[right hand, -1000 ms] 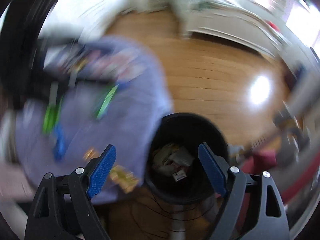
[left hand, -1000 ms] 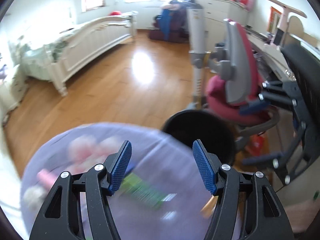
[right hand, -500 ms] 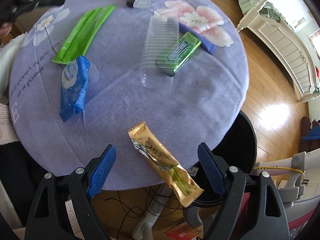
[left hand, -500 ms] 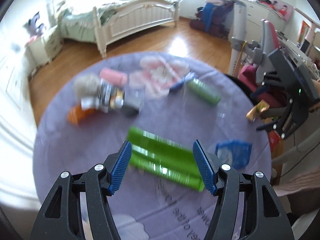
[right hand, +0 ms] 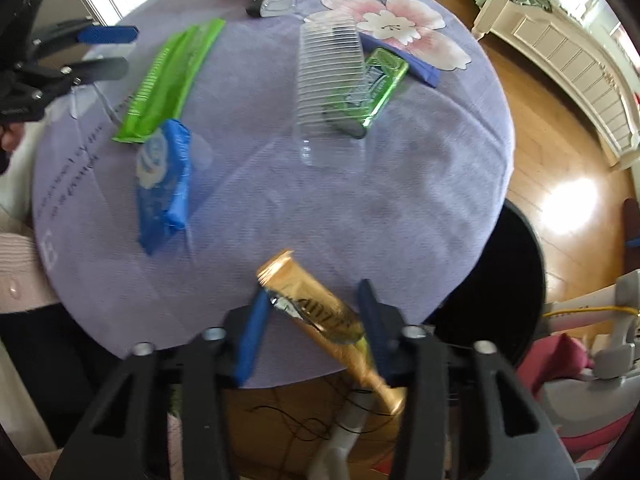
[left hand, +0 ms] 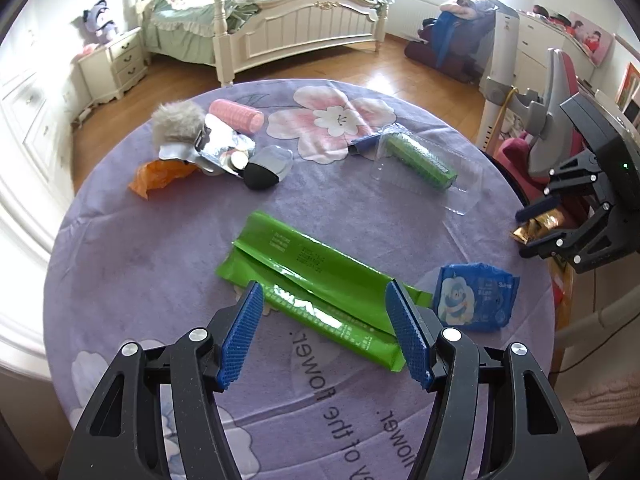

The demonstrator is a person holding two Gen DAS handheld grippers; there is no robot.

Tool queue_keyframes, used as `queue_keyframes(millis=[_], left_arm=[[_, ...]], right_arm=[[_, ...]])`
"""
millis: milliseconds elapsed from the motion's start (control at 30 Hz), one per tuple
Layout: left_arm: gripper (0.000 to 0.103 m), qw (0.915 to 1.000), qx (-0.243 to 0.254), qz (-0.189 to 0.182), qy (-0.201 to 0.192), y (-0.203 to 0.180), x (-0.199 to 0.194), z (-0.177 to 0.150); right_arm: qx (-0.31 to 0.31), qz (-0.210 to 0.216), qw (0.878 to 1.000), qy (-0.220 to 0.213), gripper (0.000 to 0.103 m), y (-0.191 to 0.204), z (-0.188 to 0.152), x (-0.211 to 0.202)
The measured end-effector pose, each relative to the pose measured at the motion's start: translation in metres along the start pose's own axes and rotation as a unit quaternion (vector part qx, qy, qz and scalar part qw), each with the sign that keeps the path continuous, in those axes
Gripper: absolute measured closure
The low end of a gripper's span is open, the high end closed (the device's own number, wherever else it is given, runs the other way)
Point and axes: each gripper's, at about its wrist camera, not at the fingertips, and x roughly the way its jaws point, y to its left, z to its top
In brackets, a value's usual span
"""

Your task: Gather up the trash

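A round table with a purple cloth [left hand: 160, 248] holds several pieces of trash. A long green wrapper [left hand: 312, 288] lies just ahead of my open left gripper [left hand: 324, 336]. A blue wipes packet [left hand: 476, 298] lies to its right. My right gripper [right hand: 312, 320] straddles a gold wrapper [right hand: 316, 312] at the table's edge, its jaws partly closed around it. The gold wrapper also shows in the left wrist view [left hand: 538, 228], between the right gripper's fingers. A black trash bin [right hand: 516, 292] stands beside the table.
A clear plastic tray [left hand: 420, 168] with a green packet, an orange wrapper [left hand: 160, 174], a foil pouch [left hand: 224, 148], a pink roller [left hand: 236, 114] and a fur ball [left hand: 176, 122] lie farther back. A bed [left hand: 280, 28] and a pink chair [left hand: 560, 92] stand beyond.
Both grippers swung from the bin to the table. The left came down toward the green wrapper. The right lowered onto the gold wrapper and its jaws narrowed around it.
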Motion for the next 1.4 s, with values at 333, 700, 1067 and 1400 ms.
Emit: queue_keyframes(millis=[333,700,1067,1400], left_arm=[[0.039,0.999,-0.037,0.008,0.022,0.002,0.013,-0.006],[0.039,0.9939,-0.081,0.04,0.064,0.006,0.044,-0.001],[0.094,0.9955,-0.083,-0.014,0.044,0.005,0.071,0.026],[0.098,0.9989,-0.047,0.002,0.003,-0.01,0.048,0.036]], right_arm=[[0.035,0.018,0.999,-0.034,0.094,-0.006,0.007,-0.012],[0.021,0.0,0.991,-0.129,0.094,0.014,0.029,-0.074],[0.049,0.015,0.985,-0.162,0.094,0.014,0.031,-0.084],[0.089,0.019,0.979,-0.184,0.094,-0.003,0.025,-0.088]])
